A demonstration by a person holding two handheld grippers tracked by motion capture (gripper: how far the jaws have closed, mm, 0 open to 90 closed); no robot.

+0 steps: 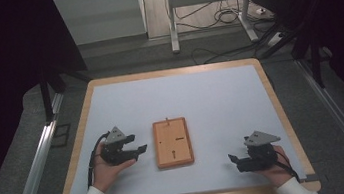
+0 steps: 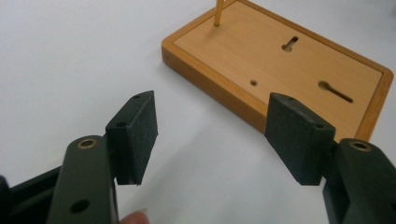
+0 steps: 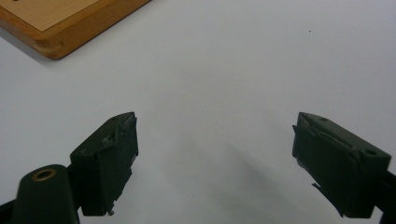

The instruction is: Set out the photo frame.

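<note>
A flat wooden board (image 1: pixel 172 142) with two keyhole slots and small holes lies in the middle of the white mat. A thin brass peg (image 1: pixel 167 121) stands upright near its far edge. My left gripper (image 1: pixel 140 150) rests just left of the board, pointing at it, jaws open and empty. In the left gripper view the left gripper (image 2: pixel 212 126) is wide apart in front of the board (image 2: pixel 280 60), apart from it, with the peg (image 2: pixel 218 11) at the top. My right gripper (image 1: pixel 235 162) sits at the front right, open and empty. In the right gripper view the right gripper (image 3: pixel 217 140) frames bare mat, with the board's corner (image 3: pixel 60 23) at upper left.
The white mat (image 1: pixel 210 97) covers a table with a wooden rim (image 1: pixel 283 112). Metal rails (image 1: pixel 37 160) run along both sides. Beyond the far edge stand a metal frame's legs (image 1: pixel 172 21) and loose cables (image 1: pixel 222 17) on the floor.
</note>
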